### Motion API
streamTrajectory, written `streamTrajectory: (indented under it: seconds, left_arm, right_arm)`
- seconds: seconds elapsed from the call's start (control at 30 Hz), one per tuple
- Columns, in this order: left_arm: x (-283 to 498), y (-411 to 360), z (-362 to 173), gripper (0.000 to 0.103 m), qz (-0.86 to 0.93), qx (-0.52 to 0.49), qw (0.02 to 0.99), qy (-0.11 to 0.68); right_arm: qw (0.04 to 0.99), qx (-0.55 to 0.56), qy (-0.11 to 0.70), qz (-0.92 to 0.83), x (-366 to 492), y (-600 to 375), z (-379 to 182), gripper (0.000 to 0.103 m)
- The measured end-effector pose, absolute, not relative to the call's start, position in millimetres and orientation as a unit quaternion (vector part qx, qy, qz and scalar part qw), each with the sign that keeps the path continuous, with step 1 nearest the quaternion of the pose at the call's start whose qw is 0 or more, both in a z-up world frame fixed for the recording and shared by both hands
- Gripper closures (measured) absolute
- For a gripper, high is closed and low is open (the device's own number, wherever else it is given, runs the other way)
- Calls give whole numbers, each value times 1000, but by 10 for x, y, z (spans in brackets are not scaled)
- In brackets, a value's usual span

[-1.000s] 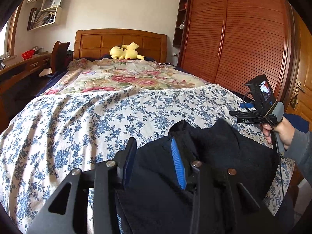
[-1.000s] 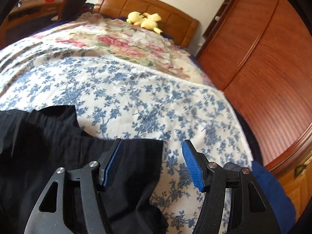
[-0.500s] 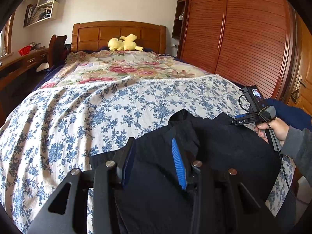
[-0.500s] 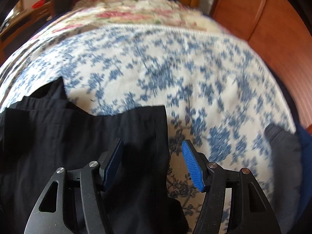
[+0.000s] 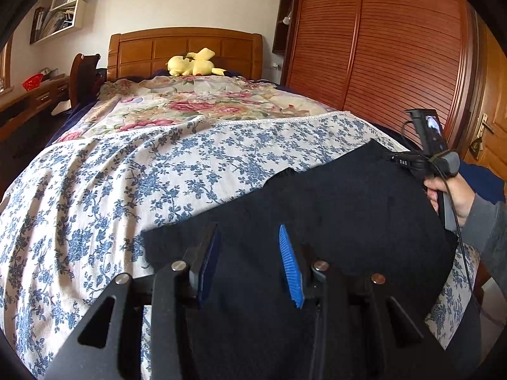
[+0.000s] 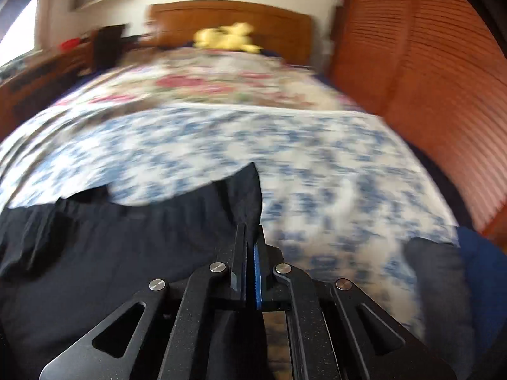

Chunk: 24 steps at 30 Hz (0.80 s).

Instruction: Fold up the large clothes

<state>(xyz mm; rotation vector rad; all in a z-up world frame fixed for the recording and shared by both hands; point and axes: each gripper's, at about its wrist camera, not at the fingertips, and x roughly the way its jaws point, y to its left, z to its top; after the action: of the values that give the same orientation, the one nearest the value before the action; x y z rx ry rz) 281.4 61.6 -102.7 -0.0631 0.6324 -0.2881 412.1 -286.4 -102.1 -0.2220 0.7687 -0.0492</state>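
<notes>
A large black garment (image 5: 348,209) lies at the near end of a bed with a blue-flowered sheet (image 5: 111,190). My left gripper (image 5: 248,256) is open, its blue pads either side of the cloth near the garment's left corner, holding nothing. In the left wrist view the right gripper's body (image 5: 421,161) is at the garment's far right corner. In the right wrist view my right gripper (image 6: 250,237) is shut on that corner of the black garment (image 6: 126,247), which rises to a peak at its tips. That view is blurred.
A pink-flowered quilt (image 5: 196,104) covers the far half of the bed, with a yellow plush toy (image 5: 193,63) at the wooden headboard (image 5: 187,47). A louvred wooden wardrobe (image 5: 396,57) runs along the right. A desk and chair (image 5: 82,76) stand at the left.
My right gripper has closed on the garment's right corner and lifted it. The left gripper has stayed open over the left part of the garment, which now lies spread wider.
</notes>
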Motion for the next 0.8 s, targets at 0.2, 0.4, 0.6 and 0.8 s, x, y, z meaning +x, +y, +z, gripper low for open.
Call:
streamTrajectory:
  seconds: [0.2,0.4,0.6,0.8]
  left_arm:
    - [2694,457,-930,67,-150,-17,939,308]
    - [2535,249,-936,67,-156,-1,936,316]
    - [2325,-1,-944,67,-161,16,934,318]
    - [2112,-143,-1006,67,-164,20,932,324]
  right_arm:
    - [896,-117,425,-53,4119,-3051,-1202,91]
    - [910,-113,399,-6,3626,-3059,-1043,54]
    - [908,-120,390,96,2898,-2824,-973,53]
    - [890,-127,409,154,2361,-2690,-1178,53]
